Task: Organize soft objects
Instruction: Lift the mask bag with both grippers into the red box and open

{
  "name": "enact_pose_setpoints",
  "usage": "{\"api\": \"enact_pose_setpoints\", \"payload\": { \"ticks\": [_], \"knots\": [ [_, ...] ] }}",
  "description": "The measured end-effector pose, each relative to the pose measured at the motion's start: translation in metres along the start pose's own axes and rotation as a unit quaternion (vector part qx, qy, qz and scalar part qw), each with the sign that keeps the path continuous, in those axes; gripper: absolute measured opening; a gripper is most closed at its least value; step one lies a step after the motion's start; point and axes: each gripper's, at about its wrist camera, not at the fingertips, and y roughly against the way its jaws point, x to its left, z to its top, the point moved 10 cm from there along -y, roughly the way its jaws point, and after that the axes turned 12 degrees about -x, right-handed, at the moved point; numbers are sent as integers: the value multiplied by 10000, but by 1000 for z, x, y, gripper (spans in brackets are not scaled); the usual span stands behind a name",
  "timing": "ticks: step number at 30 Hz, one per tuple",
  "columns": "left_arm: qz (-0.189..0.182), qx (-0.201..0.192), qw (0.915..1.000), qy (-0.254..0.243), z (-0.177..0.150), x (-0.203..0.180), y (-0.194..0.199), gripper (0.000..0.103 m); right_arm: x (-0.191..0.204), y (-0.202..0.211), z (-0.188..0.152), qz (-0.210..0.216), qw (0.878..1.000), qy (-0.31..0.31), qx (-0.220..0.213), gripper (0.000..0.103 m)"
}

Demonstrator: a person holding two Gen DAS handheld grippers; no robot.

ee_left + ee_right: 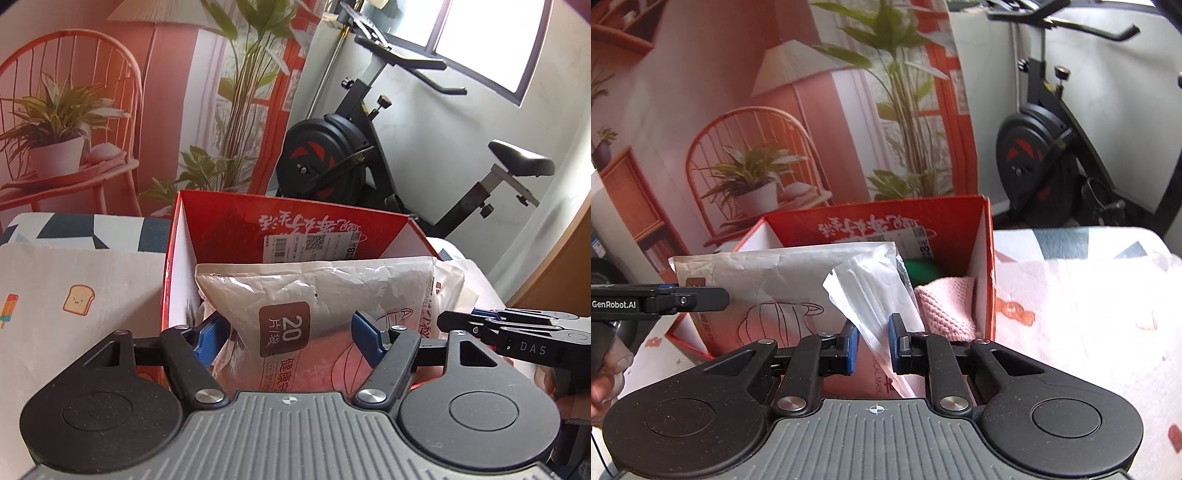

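Backdrop (110, 92): we see a printed wall picture of an orange chair and potted plants behind everything.
Exercise bike (369, 155): we find it at the far right of the room, under the window.
Table (74, 295): we see a patterned cloth over it, with toast and popsicle prints.
Red box (288, 221): it stands open on the table, white inside, and a shipping label sits on its far wall.
Mask bag (314, 295): we see the silver plastic pack sticking up out of the box, leaning on the near edge.
Pink cloth (945, 306): it is tucked in the box's right corner, with something green just behind it.
Left gripper (290, 334): our blue pads are spread wide on either side of the bag's lower part; we cannot tell whether they touch it.
Right gripper (873, 341): our jaws stand slightly apart around a crinkled flap of the bag, not pinching it.
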Motion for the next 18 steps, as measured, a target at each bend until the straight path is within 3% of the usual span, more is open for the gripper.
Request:
{"api": "enact_pose_setpoints", "payload": {
  "ticks": [10, 14, 18],
  "knots": [
    [386, 228, 9989, -162, 0, 12, -28, 74, -6, -32, -6, -465, 9984, 2, 310, 12],
    [418, 123, 9990, 24, 4, 19, -27, 75, -12, -43, -8, -762, 9962, 190, 365, 12],
    [432, -147, 9988, -170, 14, 15, -20, 76, -11, -51, -7, -905, 9943, 383, 421, 12]
  ]
}}
